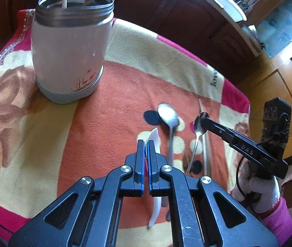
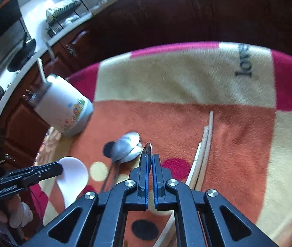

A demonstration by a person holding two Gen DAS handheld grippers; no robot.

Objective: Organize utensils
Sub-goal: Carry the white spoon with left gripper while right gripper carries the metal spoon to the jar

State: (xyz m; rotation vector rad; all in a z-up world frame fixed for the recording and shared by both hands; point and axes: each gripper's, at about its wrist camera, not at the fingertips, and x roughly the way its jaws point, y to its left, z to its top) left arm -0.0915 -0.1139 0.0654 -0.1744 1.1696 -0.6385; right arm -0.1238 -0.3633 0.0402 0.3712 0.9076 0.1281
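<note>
Both grippers are already loaded here. The left gripper [image 1: 145, 144] has its jaws clamped flat on the rim of a white plastic soup spoon [image 1: 154, 164], the deep-bowled Chinese kind, and the right gripper [image 2: 150, 156] is pinched edge-on onto the bowl of a small shiny steel teaspoon [image 2: 148, 151]. Handling-wise, the white spoon looks light and rigid, but it's glossy, so a grip on the thin bowl wall could let it swivel; I'd say the neck where bowl meets handle would be steadier. The teaspoon is thin, hard and slick, and being held by the bowl edge means the long handle hangs as a lever, so it'll probably want to rotate in the pads. Still lying on the fuzzy orange, cream and pink fleece blanket [image 2: 238, 144] are what look like two stacked larger metal spoons [image 2: 128, 145] (the blur makes it hard to be sure) and a few pale wooden chopsticks [image 2: 204, 148] lying side by side just right of the teaspoon. The chopsticks are light and stiff, best taken mid-length. The blanket is soft and plushy, so things sink in a little and thin metal handles are awkward to get under. The destination seems to be the white cylindrical insulated jar with a threaded steel rim and grey base [image 1: 67, 49], standing upright well apart at the far left, already with a white handle and a metal one sticking out.
</note>
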